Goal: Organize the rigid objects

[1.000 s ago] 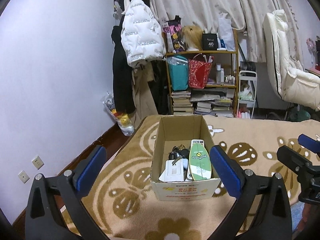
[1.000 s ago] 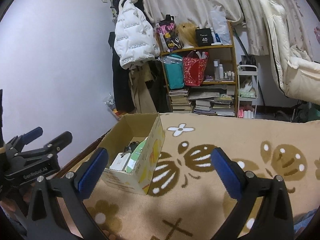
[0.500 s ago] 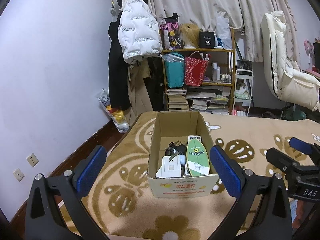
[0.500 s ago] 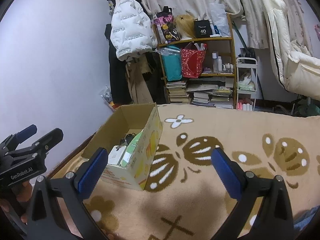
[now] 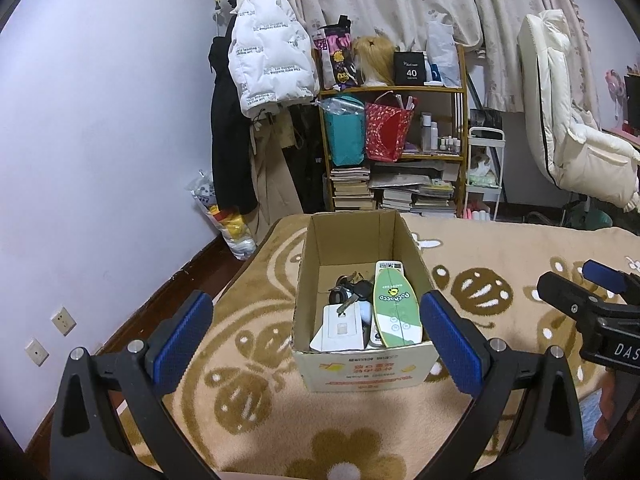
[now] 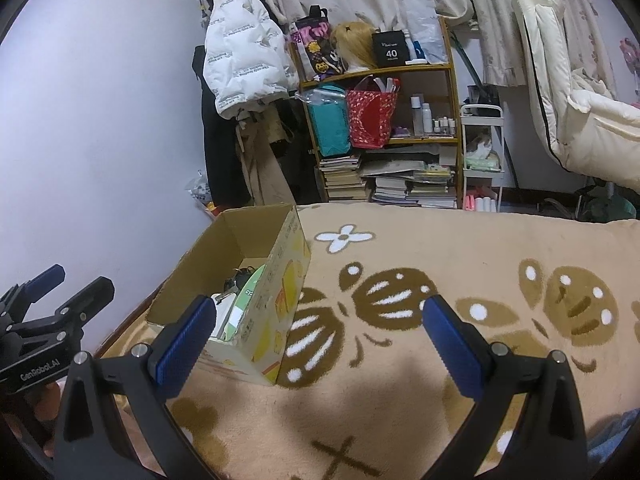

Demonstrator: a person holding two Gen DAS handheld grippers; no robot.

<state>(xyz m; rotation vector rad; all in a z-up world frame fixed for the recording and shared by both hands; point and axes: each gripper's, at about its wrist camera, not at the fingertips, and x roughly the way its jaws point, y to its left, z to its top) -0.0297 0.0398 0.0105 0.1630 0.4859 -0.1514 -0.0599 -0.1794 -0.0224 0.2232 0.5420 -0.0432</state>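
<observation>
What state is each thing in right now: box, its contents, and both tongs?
cardboard box: upright on the blanket, top open, partly filled.
green board: inside the box, leaning along its right wall.
keys: inside the box, lying loose.
white card: inside the box, near the front.
left tongs: open, empty.
right tongs: open, empty.

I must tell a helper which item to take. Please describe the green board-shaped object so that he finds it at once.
Find the open cardboard box on the beige patterned blanket. Inside, along its right wall, lies the green board-shaped object, the only green thing among dark keys and a white card.
</observation>
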